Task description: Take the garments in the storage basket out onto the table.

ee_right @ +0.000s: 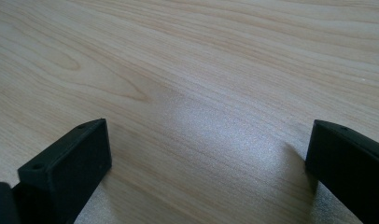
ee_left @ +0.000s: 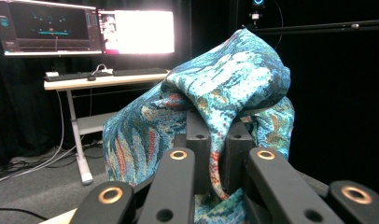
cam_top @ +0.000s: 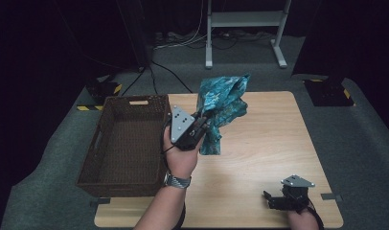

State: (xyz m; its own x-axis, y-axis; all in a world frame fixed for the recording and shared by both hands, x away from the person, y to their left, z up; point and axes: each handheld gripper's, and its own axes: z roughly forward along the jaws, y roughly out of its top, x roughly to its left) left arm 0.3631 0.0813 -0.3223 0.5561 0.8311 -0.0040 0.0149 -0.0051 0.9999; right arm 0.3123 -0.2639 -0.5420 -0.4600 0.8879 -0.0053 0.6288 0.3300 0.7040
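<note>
The left forearm comes in from the bottom centre-left of the high view, a watch strapped round the wrist, and the left hand sits just left of the frame's middle. It holds the left gripper raised and angled toward the upper right (its grey three-cornered plate faces up and to the left). In the left gripper view the two black jaws stand pressed close together, pinching a fold of the patterned cloth. The right hand rests at the lower right edge of the high view, with the right gripper lying low and pointing left. In the right gripper view its jaws stand wide apart at the two bottom corners.
</note>
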